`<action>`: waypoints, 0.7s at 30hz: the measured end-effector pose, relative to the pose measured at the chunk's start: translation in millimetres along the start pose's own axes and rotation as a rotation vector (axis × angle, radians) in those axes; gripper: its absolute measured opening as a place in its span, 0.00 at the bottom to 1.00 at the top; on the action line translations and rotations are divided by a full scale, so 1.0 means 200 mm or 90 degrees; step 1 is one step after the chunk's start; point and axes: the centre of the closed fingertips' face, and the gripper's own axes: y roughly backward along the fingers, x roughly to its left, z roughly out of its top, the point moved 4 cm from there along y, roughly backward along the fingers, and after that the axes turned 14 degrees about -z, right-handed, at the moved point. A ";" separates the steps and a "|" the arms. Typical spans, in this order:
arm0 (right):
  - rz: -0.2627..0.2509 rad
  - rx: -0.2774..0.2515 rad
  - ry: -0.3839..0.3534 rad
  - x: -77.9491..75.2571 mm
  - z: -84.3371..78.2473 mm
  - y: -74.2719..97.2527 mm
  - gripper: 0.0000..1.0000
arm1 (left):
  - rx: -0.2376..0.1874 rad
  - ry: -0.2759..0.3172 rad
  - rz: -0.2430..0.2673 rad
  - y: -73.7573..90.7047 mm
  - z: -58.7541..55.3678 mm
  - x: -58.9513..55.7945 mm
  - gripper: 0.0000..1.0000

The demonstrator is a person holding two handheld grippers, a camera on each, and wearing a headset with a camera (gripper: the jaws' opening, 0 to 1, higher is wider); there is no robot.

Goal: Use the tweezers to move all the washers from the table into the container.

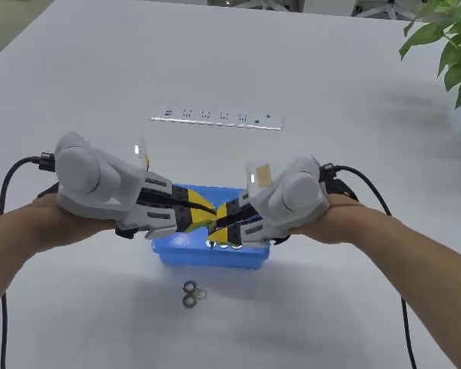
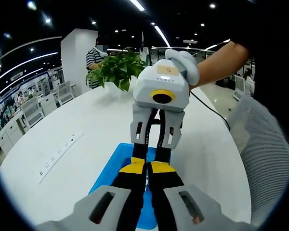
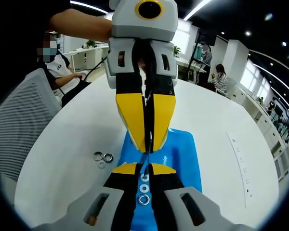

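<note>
Over the blue container [image 1: 177, 254] my two grippers meet tip to tip. The left gripper [image 1: 207, 209] comes in from the left with its yellow-tipped jaws pressed together [image 2: 147, 168]. Facing it, the right gripper [image 1: 224, 219] has its jaws nearly closed [image 3: 143, 168]. A thin metal strip, the tweezers [image 3: 144, 159], runs from the left gripper's tips [image 3: 147, 144] into the right gripper's tips. Two washers [image 3: 144, 199] lie inside the container [image 3: 183, 159] below the jaws. A few more washers [image 1: 190, 294] rest on the white table just in front of it, also seen as the washer cluster [image 3: 102, 157].
A white power strip [image 1: 215, 118] lies farther back on the table. A leafy plant [image 1: 449, 46] stands at the far right corner. A mesh chair [image 3: 24, 120] sits beside the table edge. Cables trail from both grippers.
</note>
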 end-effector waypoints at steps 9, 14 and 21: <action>-0.009 -0.006 -0.008 -0.01 0.03 0.03 0.11 | 0.002 -0.010 0.004 0.02 0.04 -0.01 0.05; -0.013 -0.001 -0.009 0.00 0.03 0.04 0.13 | -0.006 -0.012 0.007 0.03 0.08 -0.02 0.05; -0.028 0.001 -0.018 -0.01 0.05 0.08 0.17 | -0.010 -0.016 0.013 0.05 0.12 -0.05 0.05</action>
